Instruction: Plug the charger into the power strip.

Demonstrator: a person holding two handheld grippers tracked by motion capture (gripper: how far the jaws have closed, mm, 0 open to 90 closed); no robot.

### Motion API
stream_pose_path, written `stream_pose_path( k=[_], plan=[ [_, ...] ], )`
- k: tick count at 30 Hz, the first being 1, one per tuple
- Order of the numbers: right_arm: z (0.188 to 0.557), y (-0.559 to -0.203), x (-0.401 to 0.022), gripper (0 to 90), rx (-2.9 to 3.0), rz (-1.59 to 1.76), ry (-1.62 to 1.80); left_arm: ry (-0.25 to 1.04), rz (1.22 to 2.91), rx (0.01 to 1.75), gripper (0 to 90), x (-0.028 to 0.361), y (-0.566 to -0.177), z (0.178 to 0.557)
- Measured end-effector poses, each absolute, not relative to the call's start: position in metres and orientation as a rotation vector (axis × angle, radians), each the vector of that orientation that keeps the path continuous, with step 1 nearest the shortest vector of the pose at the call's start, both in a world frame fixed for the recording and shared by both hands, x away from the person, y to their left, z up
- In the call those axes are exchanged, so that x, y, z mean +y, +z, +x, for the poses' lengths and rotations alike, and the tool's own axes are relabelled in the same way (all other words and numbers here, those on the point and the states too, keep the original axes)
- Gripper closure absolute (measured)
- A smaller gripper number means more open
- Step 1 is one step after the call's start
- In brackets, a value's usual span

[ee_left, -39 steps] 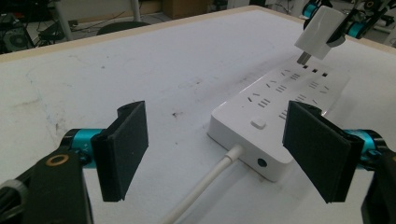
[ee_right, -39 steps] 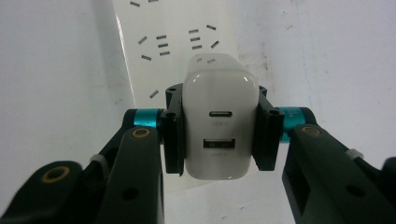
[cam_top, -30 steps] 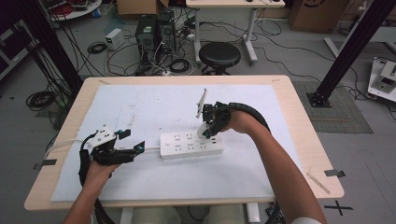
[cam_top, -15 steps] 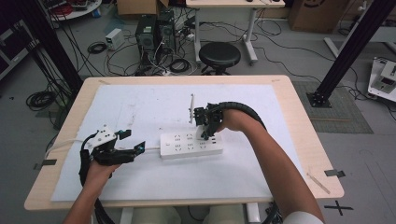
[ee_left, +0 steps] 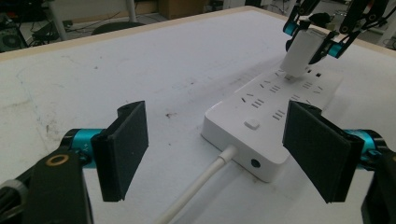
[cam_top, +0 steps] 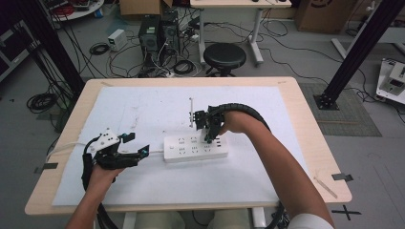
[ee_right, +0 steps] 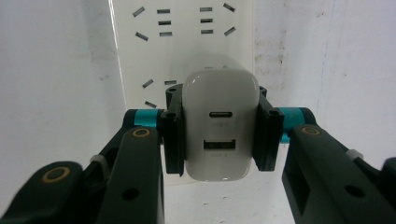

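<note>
A white power strip (cam_top: 188,149) lies flat at the middle of the white-covered table, its cable (ee_left: 201,186) leading off its left end. My right gripper (cam_top: 208,135) points down over the strip's right part, shut on a white USB charger (ee_right: 219,93). In the left gripper view the charger (ee_left: 299,53) hangs tilted with its prongs at a socket of the power strip (ee_left: 271,116); whether they are in is unclear. My left gripper (cam_top: 138,145) rests just left of the strip's cable end. It is open, its jaws wide on either side of that end (ee_left: 219,154).
A white sheet (cam_top: 143,105) covers most of the wooden table (cam_top: 305,124). Beyond the far edge are a black stool (cam_top: 224,56), computer towers (cam_top: 155,31) and floor cables. Tape strips (cam_top: 341,176) sit near the right front edge.
My right gripper has carried the charger leftward and down onto the strip's right sockets. The left gripper and the strip have stayed put.
</note>
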State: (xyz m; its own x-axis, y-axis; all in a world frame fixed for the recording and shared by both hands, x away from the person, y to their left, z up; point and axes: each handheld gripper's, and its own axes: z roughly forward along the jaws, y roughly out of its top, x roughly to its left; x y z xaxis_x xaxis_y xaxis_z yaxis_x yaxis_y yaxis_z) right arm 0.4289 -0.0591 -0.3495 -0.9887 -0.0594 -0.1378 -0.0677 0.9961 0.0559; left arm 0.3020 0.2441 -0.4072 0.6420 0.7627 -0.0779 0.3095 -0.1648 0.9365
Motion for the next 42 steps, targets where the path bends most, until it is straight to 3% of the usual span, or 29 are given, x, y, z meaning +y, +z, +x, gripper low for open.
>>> stream_pose_path(
  k=[42],
  plan=[
    [0.437, -0.362, -0.046, 63.6, 3.046, -0.104, 0.02, 0.511, 1.743, 0.877, 22.5, 0.246, -0.408, 0.303]
  ],
)
